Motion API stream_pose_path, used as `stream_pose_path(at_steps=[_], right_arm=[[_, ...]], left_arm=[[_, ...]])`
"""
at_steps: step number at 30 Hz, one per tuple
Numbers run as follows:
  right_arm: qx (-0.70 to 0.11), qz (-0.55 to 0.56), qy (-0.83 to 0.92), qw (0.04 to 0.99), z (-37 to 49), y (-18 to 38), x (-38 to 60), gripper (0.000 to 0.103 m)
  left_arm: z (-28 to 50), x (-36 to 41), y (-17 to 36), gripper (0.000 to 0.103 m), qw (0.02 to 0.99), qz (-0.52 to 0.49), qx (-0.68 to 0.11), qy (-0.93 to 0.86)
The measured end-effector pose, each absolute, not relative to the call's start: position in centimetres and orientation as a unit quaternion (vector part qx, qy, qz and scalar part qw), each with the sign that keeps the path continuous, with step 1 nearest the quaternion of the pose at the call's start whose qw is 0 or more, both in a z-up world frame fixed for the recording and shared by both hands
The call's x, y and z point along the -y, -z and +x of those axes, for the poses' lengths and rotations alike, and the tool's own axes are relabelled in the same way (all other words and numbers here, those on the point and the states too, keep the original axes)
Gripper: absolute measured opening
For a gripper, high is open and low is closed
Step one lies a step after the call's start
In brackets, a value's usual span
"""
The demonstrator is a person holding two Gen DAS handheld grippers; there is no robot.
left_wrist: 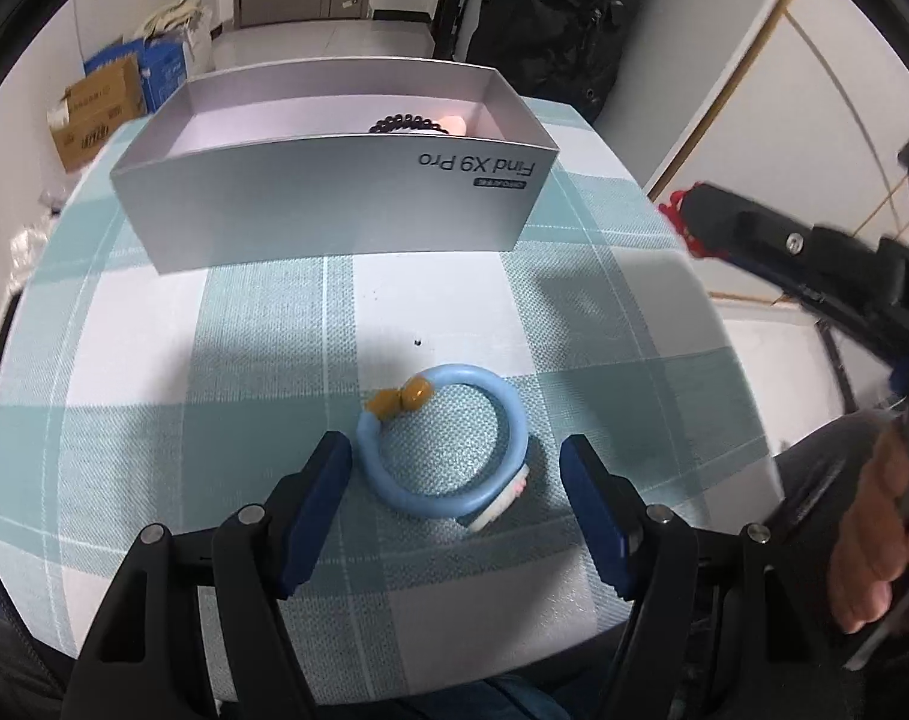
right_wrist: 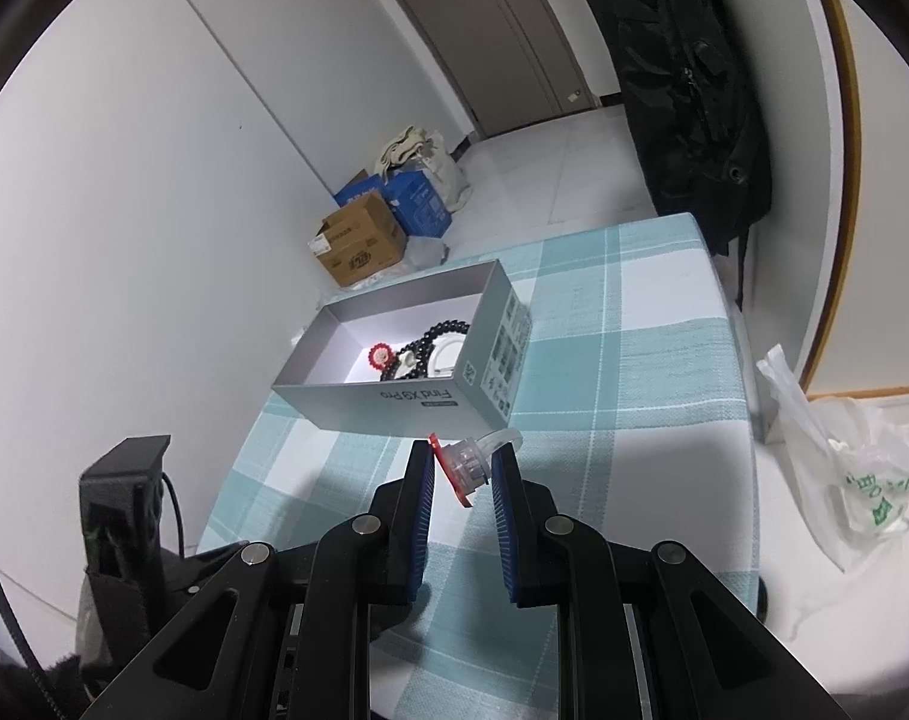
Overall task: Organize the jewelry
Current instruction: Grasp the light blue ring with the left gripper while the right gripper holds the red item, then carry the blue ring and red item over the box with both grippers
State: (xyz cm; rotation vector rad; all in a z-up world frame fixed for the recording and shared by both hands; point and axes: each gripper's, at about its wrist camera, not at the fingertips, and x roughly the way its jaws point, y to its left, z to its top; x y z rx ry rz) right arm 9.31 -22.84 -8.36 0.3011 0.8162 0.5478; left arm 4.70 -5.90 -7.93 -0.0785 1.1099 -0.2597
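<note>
Over counter (left_wrist: 262,324) | my left gripper (left_wrist: 454,468) fingers apart, straddling blue bracelet (left_wrist: 448,456) for pickup | right gripper (right_wrist: 463,465) clamped on clear ring (right_wrist: 469,459), bound for box (right_wrist: 394,402)

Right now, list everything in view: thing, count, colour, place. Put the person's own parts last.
box: one, grey, open, far part of the table
beaded bracelet: one, black, inside the box
flower piece: one, red, inside the box
bangle: one, light blue with amber beads, on the cloth between the left gripper's open fingers
ring: one, clear with a red part, clamped in the right gripper
tablecloth: one, teal and white check
cardboard box: one, brown, on the floor
carton: one, blue, beside it
plastic bag: one, white, on the floor, right
black bag: one, hanging
left gripper: open
right gripper: shut on the ring
hand: one, holding the right gripper
</note>
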Motion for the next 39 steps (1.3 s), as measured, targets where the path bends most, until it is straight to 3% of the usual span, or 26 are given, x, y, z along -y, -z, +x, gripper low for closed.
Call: stream_pose_path(at_steps=[1,2,3,22,39], right_arm=[[-0.390,0.146,-0.262,0.871,9.3,8.4,23.0,0.018],[-0.390,0.148,-0.262,0.870,9.3,8.3,23.1,0.018],[-0.390,0.149,-0.262,0.870,9.3,8.3,23.2,0.018],[-0.391,0.149,-0.264,0.869,9.2,8.5,23.1,0.018],[-0.377,0.124,-0.298,0.868,9.9,7.2,19.1,0.018]], left_arm=[[4.5,6.1,7.9,0.065,0.843,-0.025,-0.524,0.119],[4.5,6.2,8.0,0.056,0.845,-0.012,-0.522,0.113],[4.5,6.3,8.0,0.055,0.847,-0.001,-0.520,0.108],[4.9,5.6,7.7,0.055,0.851,-0.026,-0.513,0.114],[6.5,1.0,4.2,0.055,0.883,-0.104,-0.444,0.112]])
